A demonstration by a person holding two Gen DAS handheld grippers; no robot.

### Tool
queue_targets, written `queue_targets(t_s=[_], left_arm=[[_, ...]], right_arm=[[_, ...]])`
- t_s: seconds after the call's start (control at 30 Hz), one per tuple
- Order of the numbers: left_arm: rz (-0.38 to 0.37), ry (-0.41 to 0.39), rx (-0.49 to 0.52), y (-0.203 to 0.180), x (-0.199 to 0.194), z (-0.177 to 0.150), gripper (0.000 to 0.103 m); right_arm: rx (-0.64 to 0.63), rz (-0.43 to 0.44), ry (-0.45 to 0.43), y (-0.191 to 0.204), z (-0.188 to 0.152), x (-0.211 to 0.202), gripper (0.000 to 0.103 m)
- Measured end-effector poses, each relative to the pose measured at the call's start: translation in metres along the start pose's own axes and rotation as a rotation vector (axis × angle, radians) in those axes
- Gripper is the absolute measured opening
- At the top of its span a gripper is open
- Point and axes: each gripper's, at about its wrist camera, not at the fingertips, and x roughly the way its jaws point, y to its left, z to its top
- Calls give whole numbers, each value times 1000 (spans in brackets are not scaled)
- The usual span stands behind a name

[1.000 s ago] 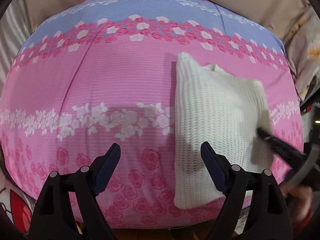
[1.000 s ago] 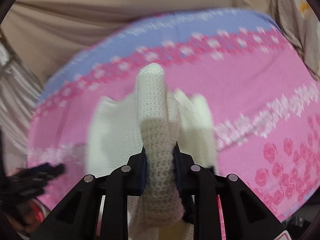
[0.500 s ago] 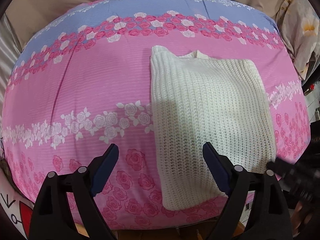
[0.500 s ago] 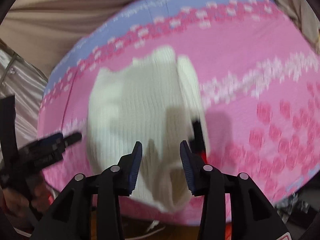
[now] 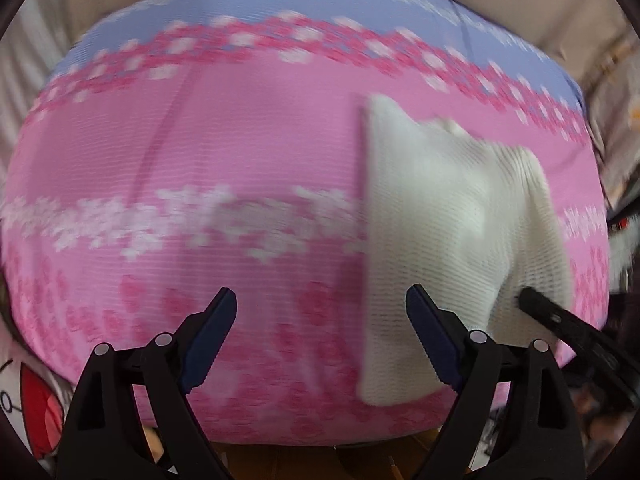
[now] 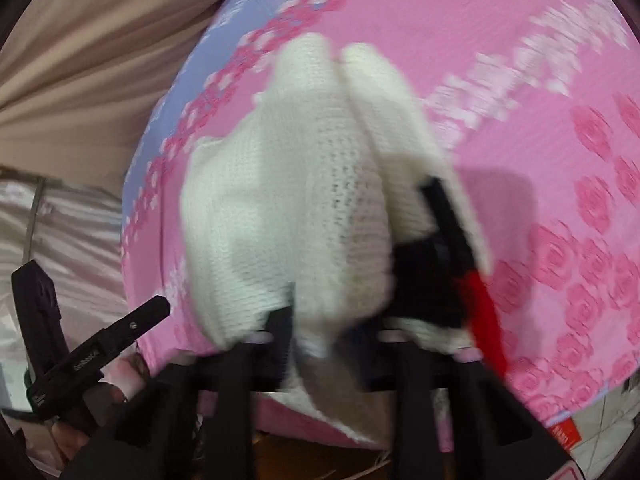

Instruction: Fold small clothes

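A white knit sweater (image 5: 448, 224) lies folded lengthwise on the pink floral cloth (image 5: 224, 152), at the right in the left wrist view. My left gripper (image 5: 320, 336) is open and empty, just left of the sweater's near end. In the right wrist view the sweater (image 6: 304, 184) bulges up over my right gripper (image 6: 332, 332), whose fingers are blurred and partly covered by the knit; they stand apart with knit between them. The right gripper's finger (image 5: 560, 320) shows against the sweater's right side in the left wrist view.
The pink cloth covers a rounded surface with a lilac band (image 5: 320, 4) at the far side. Beige fabric (image 6: 100, 48) lies behind it. A black and red object (image 6: 460, 264) pokes out beside the sweater. My left gripper (image 6: 96, 348) shows at lower left in the right wrist view.
The right gripper had let go and pulled back half a second ago; now it is pushed into the sweater's right side, lifting the knit. The left gripper shifted left and stayed open.
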Motion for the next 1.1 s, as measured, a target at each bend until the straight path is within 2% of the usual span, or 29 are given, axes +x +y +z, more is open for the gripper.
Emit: queue_targets(t_s=[0.07,0.13,0.17,0.27,0.33,0.43,0.57,0.6,0.67,0.7,0.73,0.77,0.87,1.03,1.1], left_arm=[[37,-35,-68,31,-12,1,84],[74,-61,-142,61,-22,0,84],[88,-67,-165,71,-24,1,84],[103,-76,-210,87,-28,0,84],[88,-80,-208,81,-28,2,84],[42,-77,-165,55,-24,5,84],[-54,-57,-19,-11,-13,12,84],[-73,-50,23,-28,-9,12,85],[-103,-34,124,-66,4,10,86],[-94,-22,159,-80,11,10,86],[-86,-9,189,-92,17,8,86],[-88,2,219,-105,24,6,86],[-80,20,249,-123,35,0,86],[-13,52,259,-129,57,-5,86],[5,51,250,-128,63,-5,87]], right_arm=[[-137,5,-8,44,1,-2,13],[-330,15,-12,108,-6,-2,12],[-429,48,-14,143,-12,0,12],[-541,131,3,196,-17,12,11],[-561,122,-6,212,-16,19,10],[-482,72,-49,186,-1,2,10],[-278,-43,-88,91,6,-42,10],[-215,-97,-66,55,1,-45,10],[-134,-157,-10,10,-7,-31,10],[-80,-183,35,-21,-13,-16,11],[-45,-172,69,-39,-17,-4,12],[-24,-146,76,-47,-20,1,12],[8,-87,-8,-40,-22,-17,20],[-52,-156,-138,-15,-19,-47,25],[-126,-187,-149,-1,-17,-41,25]])
